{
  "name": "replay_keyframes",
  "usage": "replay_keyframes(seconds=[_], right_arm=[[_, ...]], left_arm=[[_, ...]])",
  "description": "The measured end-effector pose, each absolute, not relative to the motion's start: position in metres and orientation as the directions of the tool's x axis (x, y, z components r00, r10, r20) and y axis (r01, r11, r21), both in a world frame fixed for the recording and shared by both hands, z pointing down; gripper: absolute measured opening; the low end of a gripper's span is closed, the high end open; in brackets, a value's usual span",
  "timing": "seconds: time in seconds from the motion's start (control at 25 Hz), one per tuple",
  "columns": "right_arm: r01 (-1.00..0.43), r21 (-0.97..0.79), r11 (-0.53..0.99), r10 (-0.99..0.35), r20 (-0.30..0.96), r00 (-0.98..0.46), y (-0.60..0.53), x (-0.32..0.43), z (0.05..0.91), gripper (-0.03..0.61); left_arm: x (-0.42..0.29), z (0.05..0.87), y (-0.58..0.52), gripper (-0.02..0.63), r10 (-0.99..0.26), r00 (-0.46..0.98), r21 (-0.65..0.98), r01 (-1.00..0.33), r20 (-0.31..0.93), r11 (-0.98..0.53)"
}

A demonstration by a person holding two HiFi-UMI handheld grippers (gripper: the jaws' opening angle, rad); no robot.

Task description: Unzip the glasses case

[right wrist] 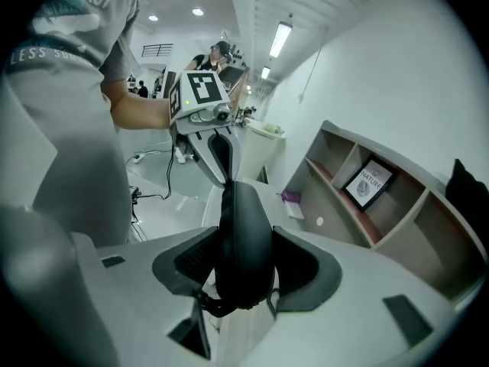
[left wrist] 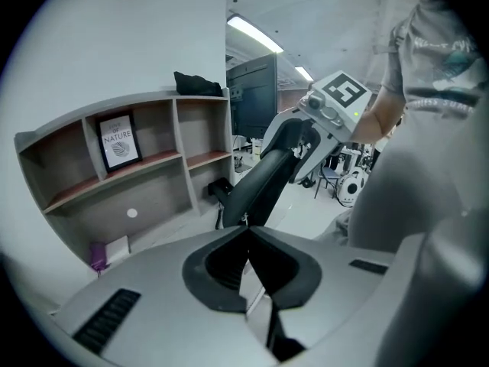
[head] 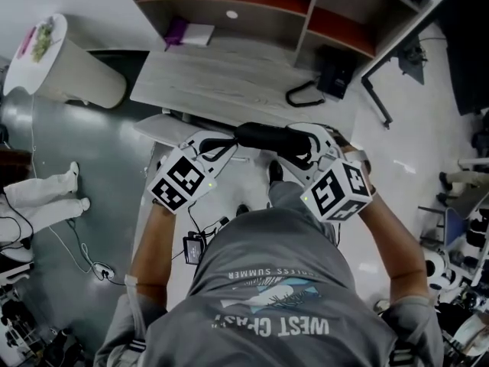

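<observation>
A black glasses case (head: 263, 138) hangs in the air between both grippers, above the near edge of the desk. My right gripper (head: 296, 150) is shut on one end of it; in the right gripper view the case (right wrist: 244, 228) fills the gap between the pads (right wrist: 306, 262). My left gripper (head: 231, 141) is shut at the case's other end. In the left gripper view its jaws meet on a small metal zipper pull (left wrist: 245, 219), and the case (left wrist: 267, 178) runs away from there to the right gripper (left wrist: 306, 140).
A pale wooden desk (head: 221, 82) lies below, with a shelf unit (head: 267, 14) behind it. It bears a black device (head: 334, 71) and a purple item (head: 177, 30). A white round tub (head: 69, 67) stands at the left, with a person's legs (head: 46, 197) and floor cables nearby.
</observation>
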State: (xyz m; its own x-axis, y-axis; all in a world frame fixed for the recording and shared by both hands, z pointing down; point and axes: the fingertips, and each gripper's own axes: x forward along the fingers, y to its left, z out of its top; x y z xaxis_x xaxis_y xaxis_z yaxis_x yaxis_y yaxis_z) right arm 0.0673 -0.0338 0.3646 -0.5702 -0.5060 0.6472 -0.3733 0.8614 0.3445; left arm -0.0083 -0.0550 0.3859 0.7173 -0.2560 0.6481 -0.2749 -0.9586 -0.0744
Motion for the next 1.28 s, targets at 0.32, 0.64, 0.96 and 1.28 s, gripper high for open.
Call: replay_keyframes(seconds=[0.32,0.64,0.96,1.28], right_arm=[[-0.383,0.389,0.838,-0.542,0.679,-0.496,-0.051,0.046,0.375,0.229],[-0.357,0.418,0.835,-0.55,0.65,-0.525,-0.057,0.038,0.371,0.238],[-0.255,0.578,0.775,-0.589,0.515,-0.623,-0.057,0.039,0.377,0.294],[-0.411,0.609,0.678,-0.694,0.348,-0.63,-0.079,0.035,0.378,0.379]], left_arm=[[0.012,0.372,-0.045,-0.002,-0.203,0.744,-0.098,-0.184,0.636,-0.978],[0.004,0.368,-0.055,-0.002,-0.227,0.784,-0.046,-0.246,0.578,-0.968],[-0.001,0.335,-0.063,-0.003,-0.241,0.871,0.052,-0.29,0.427,-0.956],[0.01,0.305,-0.067,-0.003,-0.259,0.92,0.119,-0.304,0.293,-0.945]])
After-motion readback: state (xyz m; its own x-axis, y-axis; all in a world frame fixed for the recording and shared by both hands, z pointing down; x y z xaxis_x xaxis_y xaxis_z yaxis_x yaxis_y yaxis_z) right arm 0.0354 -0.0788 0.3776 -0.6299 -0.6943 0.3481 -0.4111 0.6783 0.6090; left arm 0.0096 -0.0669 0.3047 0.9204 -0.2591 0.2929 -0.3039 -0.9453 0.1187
